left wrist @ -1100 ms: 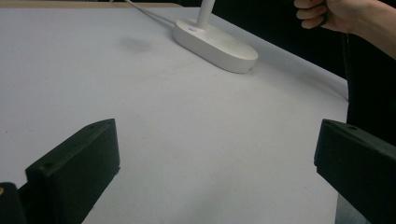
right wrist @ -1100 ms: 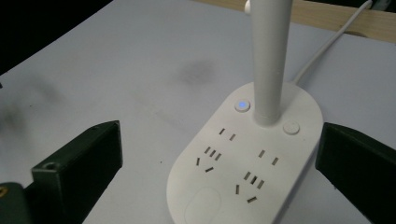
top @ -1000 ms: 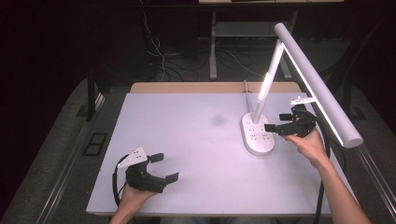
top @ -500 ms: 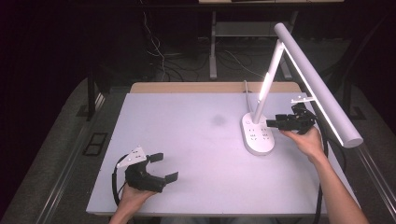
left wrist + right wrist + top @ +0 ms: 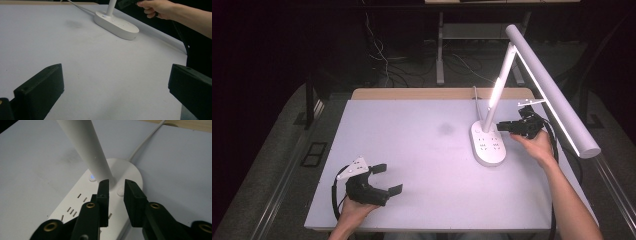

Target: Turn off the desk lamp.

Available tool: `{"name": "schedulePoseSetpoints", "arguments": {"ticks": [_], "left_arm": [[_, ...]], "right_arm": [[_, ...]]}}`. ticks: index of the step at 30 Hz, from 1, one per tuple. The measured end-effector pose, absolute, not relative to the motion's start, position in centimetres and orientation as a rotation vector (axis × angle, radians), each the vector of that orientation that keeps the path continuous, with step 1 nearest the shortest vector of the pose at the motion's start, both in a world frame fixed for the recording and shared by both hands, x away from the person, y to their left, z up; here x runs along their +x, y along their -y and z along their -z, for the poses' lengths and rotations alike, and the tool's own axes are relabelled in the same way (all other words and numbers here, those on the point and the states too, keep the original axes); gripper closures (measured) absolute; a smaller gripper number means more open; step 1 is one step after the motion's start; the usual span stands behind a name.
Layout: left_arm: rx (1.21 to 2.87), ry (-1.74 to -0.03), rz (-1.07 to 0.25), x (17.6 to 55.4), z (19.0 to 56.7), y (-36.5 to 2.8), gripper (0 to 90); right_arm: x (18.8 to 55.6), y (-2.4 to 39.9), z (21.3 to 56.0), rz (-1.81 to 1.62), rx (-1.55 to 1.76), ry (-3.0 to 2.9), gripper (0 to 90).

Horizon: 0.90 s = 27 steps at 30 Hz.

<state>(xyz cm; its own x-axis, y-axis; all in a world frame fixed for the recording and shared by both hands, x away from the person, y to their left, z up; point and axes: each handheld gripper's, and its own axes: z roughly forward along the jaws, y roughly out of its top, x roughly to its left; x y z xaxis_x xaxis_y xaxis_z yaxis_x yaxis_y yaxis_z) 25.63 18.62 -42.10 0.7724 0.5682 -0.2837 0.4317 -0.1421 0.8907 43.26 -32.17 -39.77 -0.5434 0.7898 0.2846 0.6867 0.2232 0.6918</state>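
Dark room, white table (image 5: 422,150), grey floor (image 5: 282,145), cables (image 5: 382,60), perhaps a desk frame (image 5: 442,45) behind.

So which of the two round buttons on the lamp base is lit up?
The button left of the lamp stem in the right gripper view glows blue; the button between the right hand-held gripper jaws is plain white.

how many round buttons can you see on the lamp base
2. On the lamp base, a button lit blue sits left of the stem in the right gripper view, and a plain white button sits right of it. The jaws may hide others.
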Motion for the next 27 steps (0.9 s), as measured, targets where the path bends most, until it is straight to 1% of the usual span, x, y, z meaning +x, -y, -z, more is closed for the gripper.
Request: {"name": "schedulePoseSetpoints", "arguments": {"ticks": [1,4,16,24,27], "left_arm": [[1.773,-0.78,-0.142,25.6,42.1,-18.6,0.0],[1.773,-0.78,-0.143,25.6,42.1,-18.6,0.0],[1.77,-0.781,-0.143,25.6,42.1,-18.8,0.0],[1.769,-0.785,-0.14,25.8,42.1,-18.7,0.0],[1.773,-0.78,-0.141,25.7,42.1,-18.6,0.0]], "right_arm": [[43.5,31.9,39.8,-1.219,1.429,-2.356,83.3],[43.9,31.3,39.8,-1.209,1.434,-2.352,89.9],[45.0,30.1,41.4,-1.091,1.484,-2.339,90.0],[45.5,30.6,42.4,-1.169,1.523,-2.338,90.0],[45.4,30.5,42.4,-1.147,1.522,-2.34,90.0]]}}
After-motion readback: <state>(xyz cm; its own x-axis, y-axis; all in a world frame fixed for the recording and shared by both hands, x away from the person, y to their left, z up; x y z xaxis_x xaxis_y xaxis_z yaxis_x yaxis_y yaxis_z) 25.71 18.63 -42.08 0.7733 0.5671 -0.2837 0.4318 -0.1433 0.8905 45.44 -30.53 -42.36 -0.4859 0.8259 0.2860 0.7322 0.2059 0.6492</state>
